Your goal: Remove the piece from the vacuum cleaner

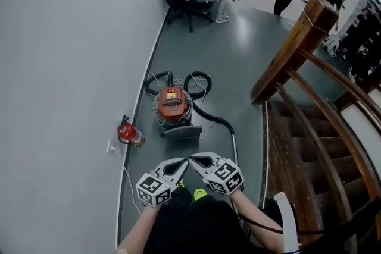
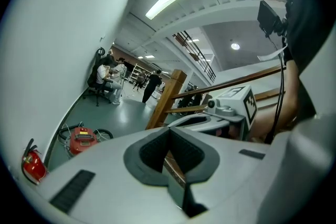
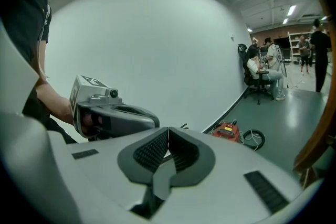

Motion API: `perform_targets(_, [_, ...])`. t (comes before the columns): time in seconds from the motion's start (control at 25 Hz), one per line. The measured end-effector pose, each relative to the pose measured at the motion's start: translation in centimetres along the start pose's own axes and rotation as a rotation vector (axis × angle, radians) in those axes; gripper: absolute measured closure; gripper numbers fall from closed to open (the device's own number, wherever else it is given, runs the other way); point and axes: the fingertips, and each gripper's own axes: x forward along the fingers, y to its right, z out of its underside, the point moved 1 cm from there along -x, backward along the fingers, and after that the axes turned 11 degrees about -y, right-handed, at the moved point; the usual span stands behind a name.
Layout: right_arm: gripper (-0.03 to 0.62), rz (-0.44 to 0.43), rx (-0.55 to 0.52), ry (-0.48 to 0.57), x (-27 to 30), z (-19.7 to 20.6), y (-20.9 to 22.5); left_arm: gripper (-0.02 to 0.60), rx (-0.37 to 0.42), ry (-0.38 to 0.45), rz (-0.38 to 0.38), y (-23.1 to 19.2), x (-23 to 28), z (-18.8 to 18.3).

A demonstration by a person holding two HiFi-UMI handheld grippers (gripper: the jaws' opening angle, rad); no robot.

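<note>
Currently L hand-held gripper (image 1: 181,165) and R hand-held gripper (image 1: 197,159) both fully shut, empty, tips close together. Red vacuum cleaner (image 1: 172,105) sits on floor (image 1: 238,56) right of fire extinguisher (image 1: 128,134), well apart from grippers.

Cool, even light falls from ceiling tube lamps (image 2: 168,0), bright on the pale wall (image 1: 59,38) and giving the grey floor (image 1: 238,50) a soft sheen. The vacuum cleaner (image 1: 173,105) casts only a faint shadow. The head view is sharp; both gripper views bulge strongly, with black rounded corners and lamp glare.
</note>
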Motion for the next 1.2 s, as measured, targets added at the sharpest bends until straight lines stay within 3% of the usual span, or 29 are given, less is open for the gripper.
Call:
perform_targets(0.48, [0.579,0.061,0.049,-0.008,4.4,-2.9,2.7,0.574,0.031,-0.059,0.071,-5.8,0.4,-1.6])
perform_targets(1.2, [0.577,-0.011,-0.009,-0.097,9.5,-3.9,6.9,0.574,0.062,-0.117,-0.038,-11.8,2.8,-1.8])
